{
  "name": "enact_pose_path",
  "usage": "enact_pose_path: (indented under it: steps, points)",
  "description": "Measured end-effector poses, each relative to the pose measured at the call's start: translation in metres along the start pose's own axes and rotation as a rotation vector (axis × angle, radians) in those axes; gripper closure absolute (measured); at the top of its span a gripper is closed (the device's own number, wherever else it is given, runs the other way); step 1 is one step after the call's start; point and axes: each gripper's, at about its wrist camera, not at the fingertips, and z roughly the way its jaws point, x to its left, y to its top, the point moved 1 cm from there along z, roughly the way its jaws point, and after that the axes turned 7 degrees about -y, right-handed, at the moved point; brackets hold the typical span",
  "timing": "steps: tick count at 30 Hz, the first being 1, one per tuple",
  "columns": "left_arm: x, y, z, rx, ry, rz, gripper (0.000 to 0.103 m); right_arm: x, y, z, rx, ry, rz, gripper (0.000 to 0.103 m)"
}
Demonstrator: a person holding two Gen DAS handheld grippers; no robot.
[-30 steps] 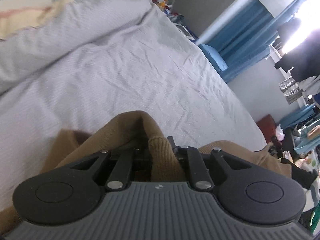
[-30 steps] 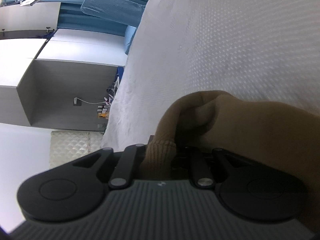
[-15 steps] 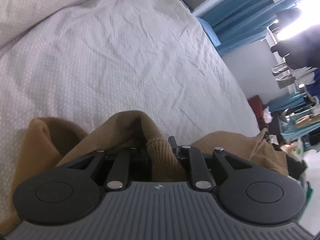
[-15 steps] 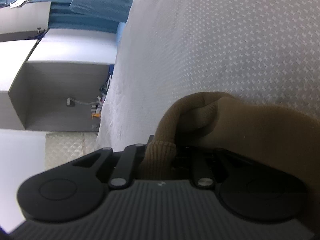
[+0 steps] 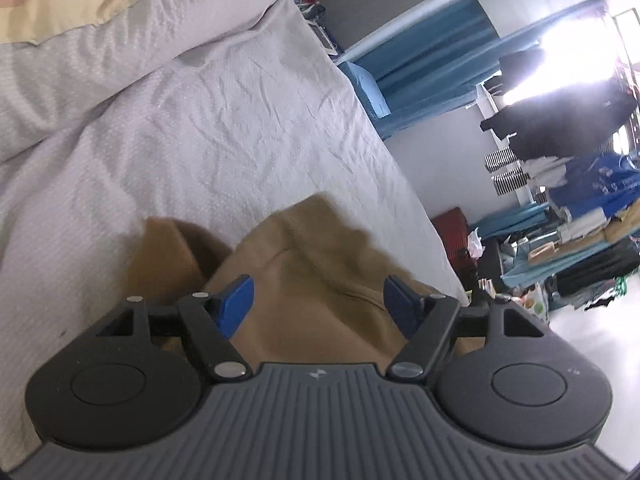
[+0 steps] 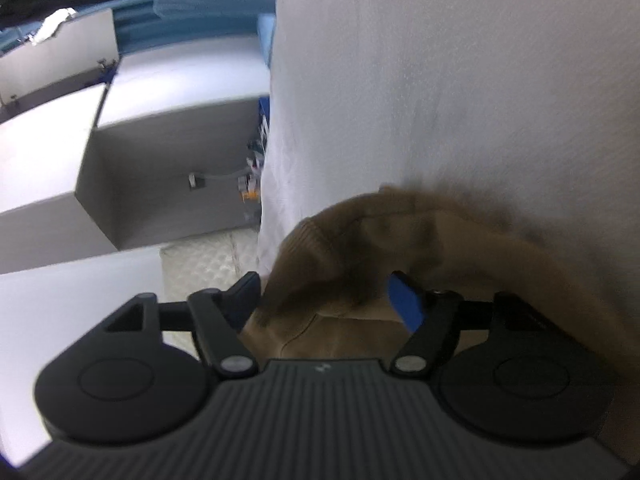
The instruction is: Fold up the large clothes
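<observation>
Pale bedding (image 5: 224, 128) carries a brown sweater (image 5: 320, 280), bunched between the spread left tongs (image 5: 318, 304) and the spread right tongs (image 6: 326, 300). Cluttered shelves (image 5: 580, 216) are shown only by the left view, a grey cabinet (image 6: 132, 176) only by the right.

Brown knit sweater (image 5: 320, 280) below my open fingers

It lies bunched on the white bedspread (image 5: 200, 128), ribbed edge (image 6: 312, 240) rolled up (partly blurred).

A bed (image 5: 248, 128) under a wrinkled pale sheet fills most of the view — a cream pillow (image 5: 60, 4) lies at its far end. Blue curtains (image 5: 432, 64) hang beside a glaring window (image 5: 560, 60). Cluttered shelves (image 5: 580, 220) line the wall, and a grey-white cabinet (image 6: 132, 152) stands past the bed's edge.
</observation>
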Motion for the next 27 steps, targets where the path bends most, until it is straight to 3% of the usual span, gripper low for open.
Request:
enact_pose_path:
  steps: [3, 6, 10, 14, 20, 21, 25, 27]
  points:
    - [-0.022, -0.023, -0.011, -0.025, 0.022, 0.1, 0.027, 0.008, -0.012, -0.017, -0.037, -0.011, -0.08, 0.03]
    - [-0.063, -0.065, -0.023, -0.079, 0.039, 0.29, 0.027, 0.026, -0.038, -0.021, -0.047, -0.062, -0.24, 0.027]
    - [-0.106, -0.124, -0.017, -0.088, 0.037, 0.411, 0.027, 0.045, -0.073, -0.029, -0.088, -0.072, -0.393, 0.027]
    - [-0.139, -0.175, -0.004, -0.127, 0.092, 0.557, 0.027, 0.063, -0.109, -0.034, -0.127, -0.097, -0.59, 0.027]
    - [-0.147, -0.213, 0.02, -0.168, 0.167, 0.632, 0.031, 0.078, -0.168, -0.029, -0.138, -0.095, -0.885, 0.029]
    - [-0.146, -0.215, 0.024, -0.163, 0.174, 0.635, 0.034, 0.079, -0.177, -0.025, -0.139, -0.108, -0.928, 0.031]
    - [-0.136, -0.218, 0.039, -0.159, 0.207, 0.658, 0.043, 0.082, -0.21, -0.003, -0.167, -0.229, -1.134, 0.059]
    - [-0.134, -0.216, 0.044, -0.156, 0.219, 0.682, 0.044, 0.081, -0.22, 0.012, -0.172, -0.281, -1.209, 0.065]
